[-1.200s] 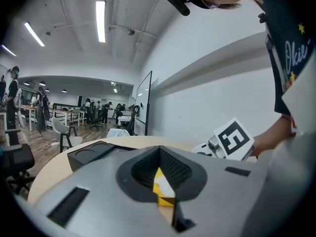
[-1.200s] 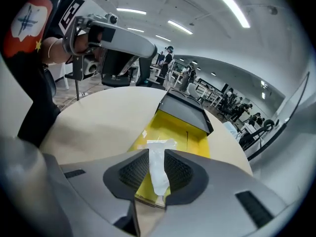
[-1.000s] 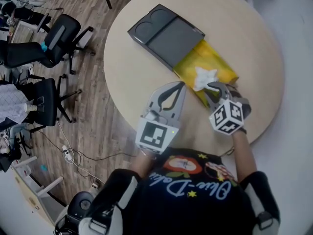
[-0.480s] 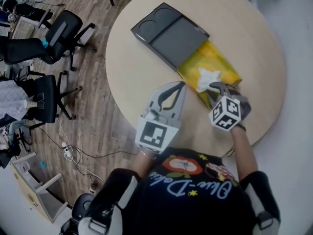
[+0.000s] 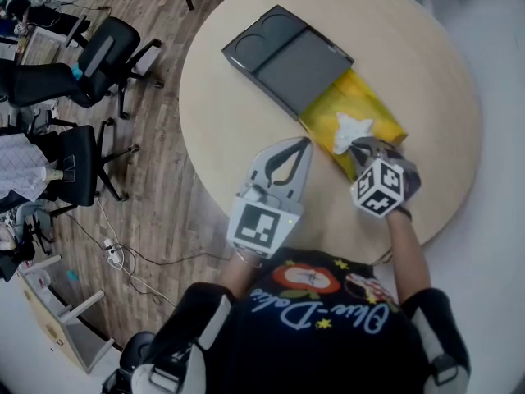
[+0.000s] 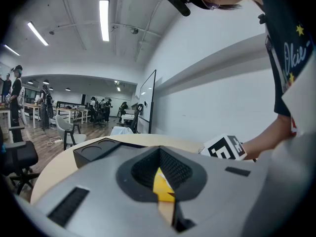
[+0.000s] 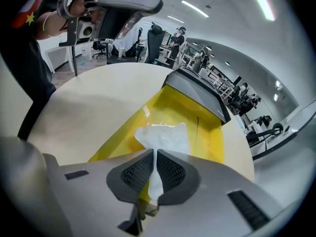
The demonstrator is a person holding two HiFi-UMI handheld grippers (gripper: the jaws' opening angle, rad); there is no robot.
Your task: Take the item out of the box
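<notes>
A grey box sleeve (image 5: 287, 56) lies on the round table (image 5: 238, 113) with its yellow inner tray (image 5: 384, 115) slid out toward me. A crumpled white item (image 5: 351, 128) sits in that tray. My right gripper (image 5: 355, 144) is at the tray's near end, shut on the white item (image 7: 165, 135), which runs down between its jaws while the rest rises above the yellow tray (image 7: 210, 137). The left gripper (image 5: 303, 143) hangs over the table's near side, left of the tray, shut and empty. Its tips (image 6: 159, 149) point toward the sleeve (image 6: 94, 151).
Black office chairs (image 5: 98, 56) stand on the wooden floor to the left of the table, with cables (image 5: 123, 257) nearby. A pale shelf unit (image 5: 57, 327) is at the bottom left. The table's edge curves just in front of my body.
The right gripper stays shut on the white item and both grippers hold nearly still. The box and tray sit slightly further right in the view.
</notes>
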